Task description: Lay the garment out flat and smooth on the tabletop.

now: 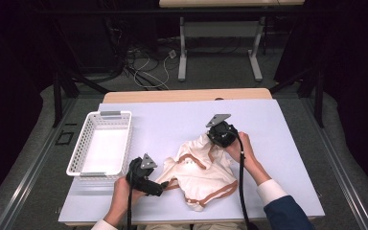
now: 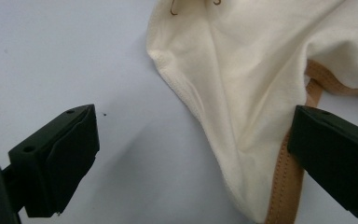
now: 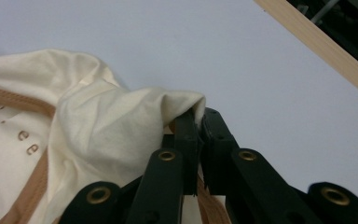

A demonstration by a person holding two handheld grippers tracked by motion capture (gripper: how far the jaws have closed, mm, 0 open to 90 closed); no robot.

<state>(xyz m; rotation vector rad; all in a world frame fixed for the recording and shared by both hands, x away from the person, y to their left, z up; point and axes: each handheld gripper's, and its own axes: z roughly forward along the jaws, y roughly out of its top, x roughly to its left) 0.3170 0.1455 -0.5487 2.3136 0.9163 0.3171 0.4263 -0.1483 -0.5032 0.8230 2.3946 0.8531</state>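
While your right gripper [image 1: 215, 140] sits at the far edge of the garment [image 1: 199, 173], its jaws are clenched on a fold of the cream cloth; the right gripper view shows the fold pinched between the two black tips, a little above the tabletop [image 1: 172, 120]. Garment: cream, tan trim bands, crumpled, lying near the middle of the tabletop, closer to your side. Small tan hooks or eyelets [image 3: 27, 142] show on the cloth in the right gripper view.

Your left gripper [image 1: 162, 189] lies low at the garment's near-left corner. Jaws released, spread wide. In the left gripper view [image 2: 191, 154] a corner of the cloth and a tan strap [image 2: 284, 182] lie between them; whether the right-hand jaw touches the strap, cannot tell.

White basket [image 1: 85, 139] stands on the left part of the tabletop, well apart from the garment, just beyond your left hand [image 1: 124, 191].
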